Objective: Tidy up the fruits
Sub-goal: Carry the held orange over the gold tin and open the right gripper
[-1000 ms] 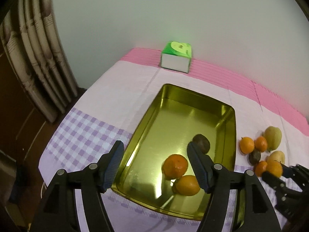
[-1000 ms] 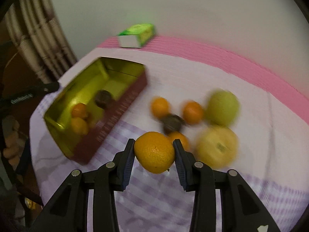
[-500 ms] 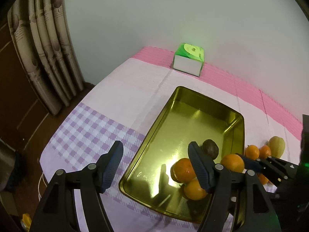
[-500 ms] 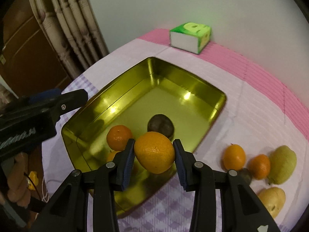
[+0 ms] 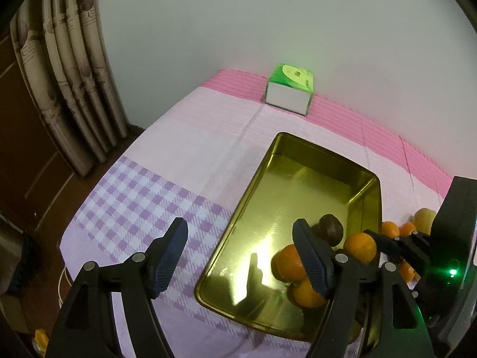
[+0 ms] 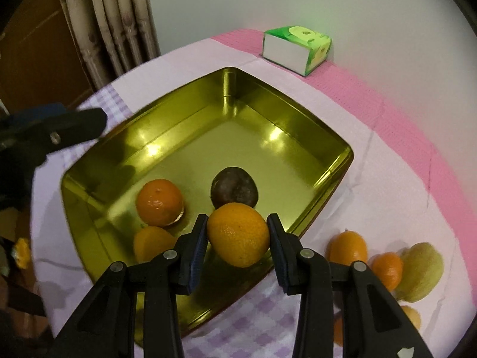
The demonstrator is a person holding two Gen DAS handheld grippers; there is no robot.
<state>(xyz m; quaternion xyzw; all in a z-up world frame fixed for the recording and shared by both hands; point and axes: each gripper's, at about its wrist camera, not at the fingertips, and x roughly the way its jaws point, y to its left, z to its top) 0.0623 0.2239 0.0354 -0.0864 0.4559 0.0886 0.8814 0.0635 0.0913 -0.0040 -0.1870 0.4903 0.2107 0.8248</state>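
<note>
My right gripper is shut on an orange and holds it above the near right part of the gold tin tray. In the tray lie two oranges and a dark brown fruit. My left gripper is open and empty, hovering over the tray's left rim. The held orange and the right gripper show at the right of the left wrist view. Loose oranges and a yellow-green pear lie on the cloth right of the tray.
A green and white tissue box stands at the back against the wall. The table wears a pink and purple-checked cloth. Curtains hang at the left past the table edge.
My right gripper carried the orange from the loose pile leftward to above the tray and has moved a little lower. My left gripper has drawn back to the left, staying open.
</note>
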